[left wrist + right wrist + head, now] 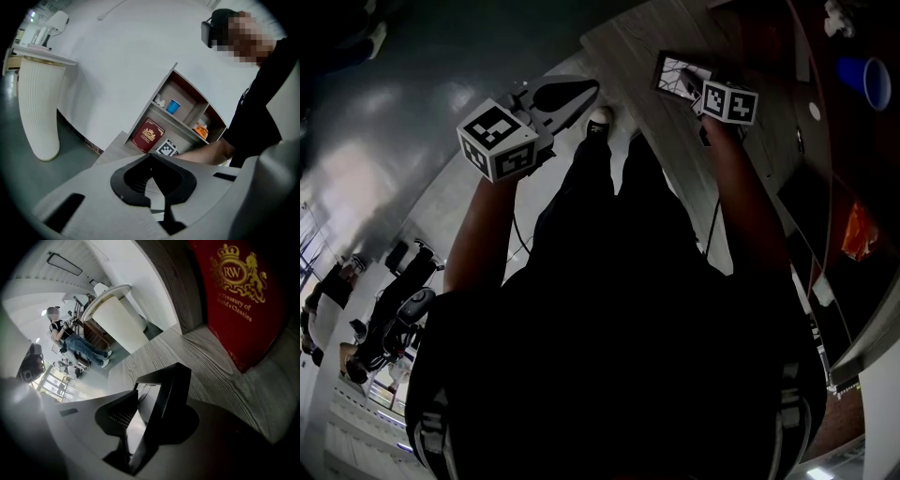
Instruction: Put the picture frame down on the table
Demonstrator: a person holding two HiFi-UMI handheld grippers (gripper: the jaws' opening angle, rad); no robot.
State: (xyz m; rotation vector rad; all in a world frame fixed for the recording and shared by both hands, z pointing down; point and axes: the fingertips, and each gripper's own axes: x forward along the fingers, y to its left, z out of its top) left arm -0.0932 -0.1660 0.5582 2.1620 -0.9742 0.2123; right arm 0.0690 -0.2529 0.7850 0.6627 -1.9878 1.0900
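The black picture frame (678, 73) stands on edge on the pale wooden table (623, 52), up against my right gripper (692, 84). In the right gripper view the frame (172, 390) leans between the jaws, glass toward the left pad. It rests against the right jaw, and a wedge of gap shows at the left pad, so the right gripper (155, 397) is open around it. My left gripper (579, 94) hangs over the floor left of the table. Its jaw tips meet, so the left gripper (151, 159) is shut on nothing.
A red book (243, 301) leans against the shelf unit just beyond the frame, also seen as the red book (147, 135). The shelf holds a blue cup (867, 80) and an orange item (860, 230). A white ribbed pedestal (40, 108) stands on the floor. A person (70, 333) sits far off.
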